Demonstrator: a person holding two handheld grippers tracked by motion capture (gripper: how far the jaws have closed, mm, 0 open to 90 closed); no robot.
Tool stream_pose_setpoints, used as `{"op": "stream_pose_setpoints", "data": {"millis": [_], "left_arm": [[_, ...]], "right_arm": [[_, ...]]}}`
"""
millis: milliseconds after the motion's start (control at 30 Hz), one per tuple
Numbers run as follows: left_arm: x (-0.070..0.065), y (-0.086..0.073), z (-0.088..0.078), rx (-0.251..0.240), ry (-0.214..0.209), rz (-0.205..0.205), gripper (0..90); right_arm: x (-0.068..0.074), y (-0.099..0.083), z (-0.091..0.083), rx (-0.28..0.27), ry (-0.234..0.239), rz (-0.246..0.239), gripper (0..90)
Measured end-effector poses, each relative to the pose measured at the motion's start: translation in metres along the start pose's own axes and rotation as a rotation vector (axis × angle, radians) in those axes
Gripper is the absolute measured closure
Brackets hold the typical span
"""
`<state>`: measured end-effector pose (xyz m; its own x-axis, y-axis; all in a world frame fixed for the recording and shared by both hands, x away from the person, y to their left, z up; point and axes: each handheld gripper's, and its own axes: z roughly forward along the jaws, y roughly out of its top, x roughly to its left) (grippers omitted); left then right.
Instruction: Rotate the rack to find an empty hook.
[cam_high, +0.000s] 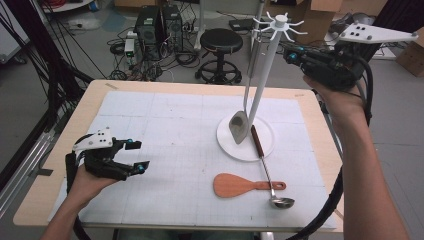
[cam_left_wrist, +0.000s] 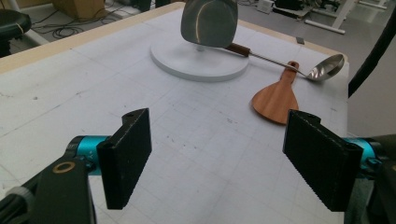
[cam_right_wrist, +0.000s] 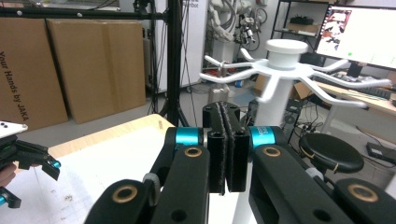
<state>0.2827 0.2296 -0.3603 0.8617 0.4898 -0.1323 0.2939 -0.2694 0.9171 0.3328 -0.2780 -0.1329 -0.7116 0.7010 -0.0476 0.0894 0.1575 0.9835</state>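
Facing rack top (cam_right_wrist: 284, 51), right gripper (cam_right_wrist: 227, 140) jaws pressed together, nothing btwn.

right gripper (cam_right_wrist: 226, 140) low centre, black pads pressed flat together, nothing between them. white rack top (cam_right_wrist: 286, 52) with radiating hooks at 1 o'clock just behind. left gripper (cam_right_wrist: 21, 154) at 9 o'clock over white mat (cam_right_wrist: 107, 158). cardboard boxes (cam_right_wrist: 70, 65) at 10 o'clock, black stool (cam_right_wrist: 331, 153) at 3 o'clock.
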Motion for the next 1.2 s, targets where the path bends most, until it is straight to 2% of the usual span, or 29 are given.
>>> {"op": "stream_pose_setpoints", "data": {"millis": [300,633,800,1200], "left_arm": [[0.000,0.000,0.000,0.001,-0.001,0.000,24.3],[0.000,0.000,0.000,0.003,-0.002,0.004,24.4],[0.000,0.000,0.000,0.003,-0.002,0.004,24.4],[0.000,0.000,0.000,0.000,-0.002,0.003,24.3]], "right_arm": [[-0.011,-0.003,-0.008,0.003,-0.025,0.011,89.5],[-0.017,0.004,-0.008,0.004,-0.053,0.008,89.5],[-0.015,0.009,-0.003,0.008,-0.050,0.003,89.5],[0.001,0.014,0.017,0.012,-0.012,-0.021,89.5]]}}
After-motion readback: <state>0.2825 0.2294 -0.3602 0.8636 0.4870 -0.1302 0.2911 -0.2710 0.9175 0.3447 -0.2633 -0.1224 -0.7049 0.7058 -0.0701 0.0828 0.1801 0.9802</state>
